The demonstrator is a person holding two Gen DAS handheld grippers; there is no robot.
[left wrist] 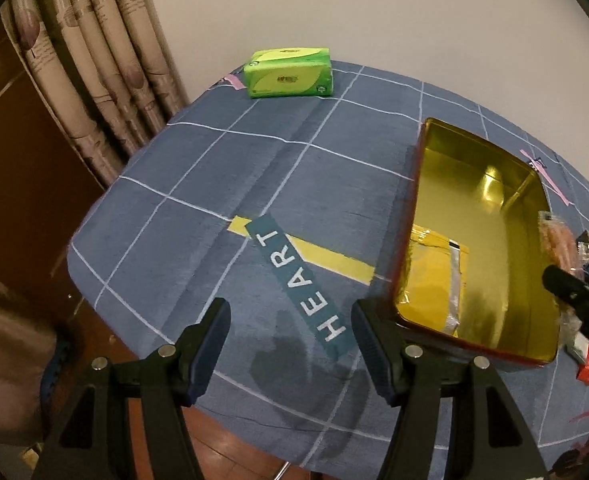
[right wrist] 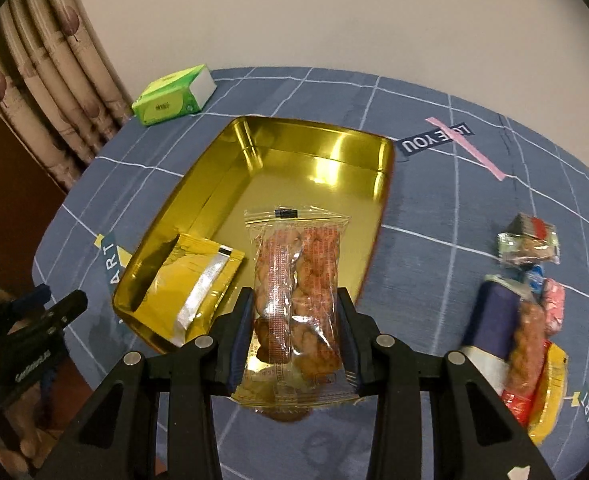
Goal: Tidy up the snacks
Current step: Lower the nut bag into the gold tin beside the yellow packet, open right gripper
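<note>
Right claw (right wrist: 294, 332) grips a clear packet of twisted snacks (right wrist: 297, 292) over the gold tin's (right wrist: 314, 152) near edge (yellow sachet (right wrist: 198, 284) inside); left claw (left wrist: 290, 344) gapes empty beside the tin

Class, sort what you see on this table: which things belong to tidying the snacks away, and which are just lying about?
Part of the job:
- gold tin
- yellow packet inside it
- clear twisted-snack packet, held by the right gripper
- snack pile beside the tin

Just lying about:
- green tissue pack
- pink tape strip
- curtain
</note>
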